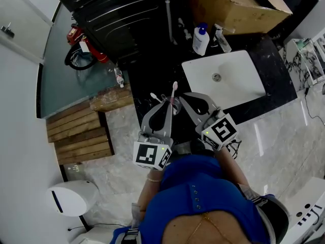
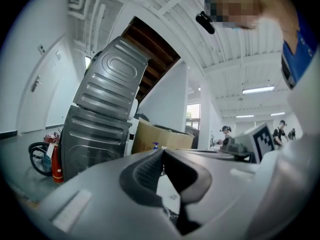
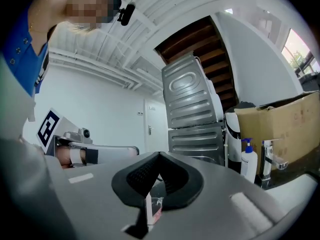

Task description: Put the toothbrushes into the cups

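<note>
The left hand-held gripper (image 1: 168, 103) has its jaws together, tips touching and nothing seen between them; its cube carries a black-and-white square marker (image 1: 147, 154), a pattern and not lettering. Just left of its tip shows a small white brush head (image 1: 155, 96). Just ahead, between the two tips, a slim pink-handled toothbrush (image 1: 174, 91) runs lengthwise away from the person, white head farthest. Its foot is hidden among the tips, so I cannot tell whether it sits in a cup. The left tip looks slightly nearer it. The right hand-held gripper (image 1: 185, 97) is closed too, tips meeting. Its own view shows a white-and-pink stick (image 3: 148, 211) in the hollow behind them, probably that toothbrush, though I cannot tell whether it is pinched. Farther right on the dark stone table (image 1: 271, 67) stand a white pump bottle (image 1: 201, 38) and a brown cardboard box (image 1: 228, 4); no brand or writing is legible.
</note>
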Motion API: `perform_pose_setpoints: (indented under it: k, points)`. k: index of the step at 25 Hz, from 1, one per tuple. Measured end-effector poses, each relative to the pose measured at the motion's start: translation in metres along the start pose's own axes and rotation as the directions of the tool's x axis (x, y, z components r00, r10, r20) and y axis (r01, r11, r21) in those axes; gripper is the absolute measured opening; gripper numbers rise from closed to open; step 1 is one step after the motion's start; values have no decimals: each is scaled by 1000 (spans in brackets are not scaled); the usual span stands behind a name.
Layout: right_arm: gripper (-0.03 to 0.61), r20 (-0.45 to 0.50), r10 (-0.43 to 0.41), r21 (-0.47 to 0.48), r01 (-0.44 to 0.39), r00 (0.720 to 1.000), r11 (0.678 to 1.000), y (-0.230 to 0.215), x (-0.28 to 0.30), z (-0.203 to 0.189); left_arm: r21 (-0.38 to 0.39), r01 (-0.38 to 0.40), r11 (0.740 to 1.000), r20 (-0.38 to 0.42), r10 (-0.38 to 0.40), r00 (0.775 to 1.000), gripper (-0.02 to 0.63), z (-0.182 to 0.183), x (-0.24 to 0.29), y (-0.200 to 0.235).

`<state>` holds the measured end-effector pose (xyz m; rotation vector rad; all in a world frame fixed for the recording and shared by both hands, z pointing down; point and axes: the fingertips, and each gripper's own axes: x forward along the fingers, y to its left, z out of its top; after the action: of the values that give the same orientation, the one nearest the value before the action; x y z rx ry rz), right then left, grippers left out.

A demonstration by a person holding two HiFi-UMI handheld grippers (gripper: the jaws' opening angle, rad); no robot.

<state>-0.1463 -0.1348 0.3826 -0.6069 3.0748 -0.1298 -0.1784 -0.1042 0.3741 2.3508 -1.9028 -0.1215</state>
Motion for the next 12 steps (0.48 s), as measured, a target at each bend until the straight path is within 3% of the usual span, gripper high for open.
perform_pose_setpoints:
  k: [12]
  points:
    - [0, 53, 33, -95, -27, 998, 995, 17, -1, 31, 0, -7, 1000, 49, 7, 999, 5, 22, -4, -2]
